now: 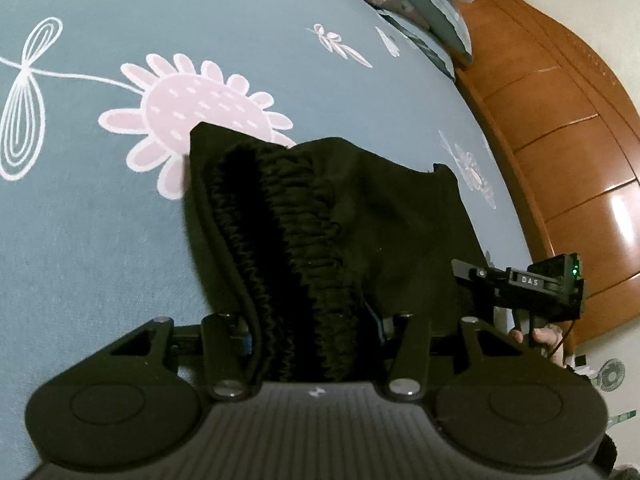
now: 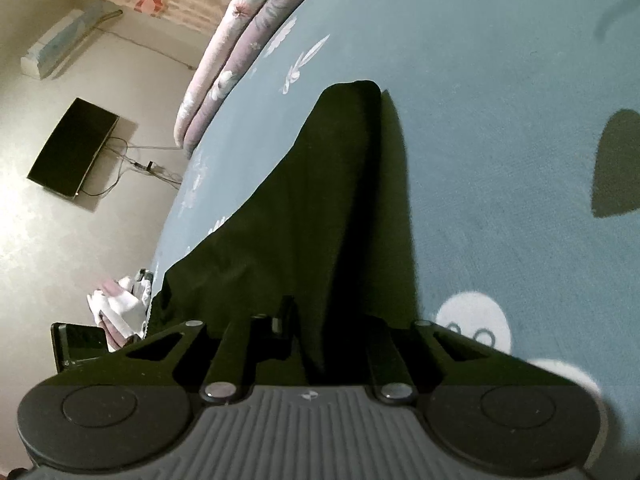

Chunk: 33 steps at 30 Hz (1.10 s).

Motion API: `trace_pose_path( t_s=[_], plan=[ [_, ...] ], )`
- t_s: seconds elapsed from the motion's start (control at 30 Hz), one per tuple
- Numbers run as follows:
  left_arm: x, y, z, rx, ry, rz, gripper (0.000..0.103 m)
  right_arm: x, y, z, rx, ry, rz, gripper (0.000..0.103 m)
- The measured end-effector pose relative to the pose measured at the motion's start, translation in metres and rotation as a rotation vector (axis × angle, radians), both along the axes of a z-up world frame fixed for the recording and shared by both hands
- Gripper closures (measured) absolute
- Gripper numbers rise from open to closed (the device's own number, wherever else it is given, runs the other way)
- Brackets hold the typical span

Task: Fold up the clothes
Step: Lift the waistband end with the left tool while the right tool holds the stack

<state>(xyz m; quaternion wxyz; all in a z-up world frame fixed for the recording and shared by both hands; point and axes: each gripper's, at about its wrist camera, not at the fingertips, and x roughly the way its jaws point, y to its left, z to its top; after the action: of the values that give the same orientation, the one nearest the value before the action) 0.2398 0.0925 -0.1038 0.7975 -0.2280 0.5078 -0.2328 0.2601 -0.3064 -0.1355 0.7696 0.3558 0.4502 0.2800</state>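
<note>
A black garment (image 1: 400,216) with a gathered elastic waistband (image 1: 304,248) lies on a blue-grey floral bed sheet (image 1: 100,240). My left gripper (image 1: 314,320) is shut on the bunched waistband, which fills the gap between its fingers. In the right wrist view the same black garment (image 2: 312,200) stretches away in a long tapering fold across the sheet (image 2: 500,120). My right gripper (image 2: 320,320) is shut on its near edge, and the cloth drapes over and hides the fingertips. The right gripper's housing (image 1: 532,284) shows at the garment's right side, a hand below it.
A wooden headboard (image 1: 560,160) borders the bed on the right, with pillows (image 1: 432,12) at its far end. A rolled floral quilt (image 2: 240,40) lies at the far bed edge. On the floor are a black flat device (image 2: 74,148), white cloth (image 2: 120,308) and a phone (image 2: 80,344).
</note>
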Motion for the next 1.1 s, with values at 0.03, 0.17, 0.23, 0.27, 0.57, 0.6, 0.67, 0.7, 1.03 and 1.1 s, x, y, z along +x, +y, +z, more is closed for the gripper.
trace_pose_path(
  t_s=[0.03, 0.17, 0.23, 0.27, 0.57, 0.6, 0.67, 0.7, 1.03, 1.1],
  plan=[
    [-0.001, -0.001, 0.001, 0.007, -0.003, 0.0, 0.057, -0.001, 0.001, 0.001, -0.01, -0.005, 0.003, 0.09],
    [-0.002, -0.003, 0.004, 0.021, -0.004, 0.011, 0.059, -0.007, 0.004, 0.01, -0.051, -0.03, -0.002, 0.091],
    [-0.003, -0.003, 0.006, 0.023, -0.013, 0.015, 0.061, -0.011, 0.005, 0.014, -0.047, -0.039, -0.004, 0.091],
    [-0.004, -0.003, 0.008, 0.024, -0.018, 0.016, 0.062, -0.012, 0.004, 0.015, -0.032, -0.044, -0.007, 0.091],
    [-0.008, -0.007, 0.036, 0.002, -0.108, -0.021, 0.066, -0.029, 0.008, 0.041, 0.008, -0.106, -0.002, 0.091],
    [-0.008, -0.01, 0.04, 0.001, -0.118, -0.027, 0.066, -0.032, 0.01, 0.046, -0.002, -0.12, 0.001, 0.09],
    [-0.007, -0.015, 0.048, 0.003, -0.137, -0.041, 0.066, -0.039, 0.012, 0.055, -0.032, -0.155, 0.001, 0.09],
    [-0.006, -0.019, 0.053, 0.006, -0.147, -0.051, 0.066, -0.043, 0.013, 0.059, -0.04, -0.169, -0.002, 0.09],
    [0.014, -0.069, 0.087, 0.041, -0.212, -0.15, 0.067, -0.078, 0.004, 0.097, -0.113, -0.282, -0.061, 0.088],
    [0.021, -0.084, 0.091, 0.051, -0.217, -0.172, 0.067, -0.085, 0.0, 0.102, -0.135, -0.299, -0.075, 0.088]
  ],
)
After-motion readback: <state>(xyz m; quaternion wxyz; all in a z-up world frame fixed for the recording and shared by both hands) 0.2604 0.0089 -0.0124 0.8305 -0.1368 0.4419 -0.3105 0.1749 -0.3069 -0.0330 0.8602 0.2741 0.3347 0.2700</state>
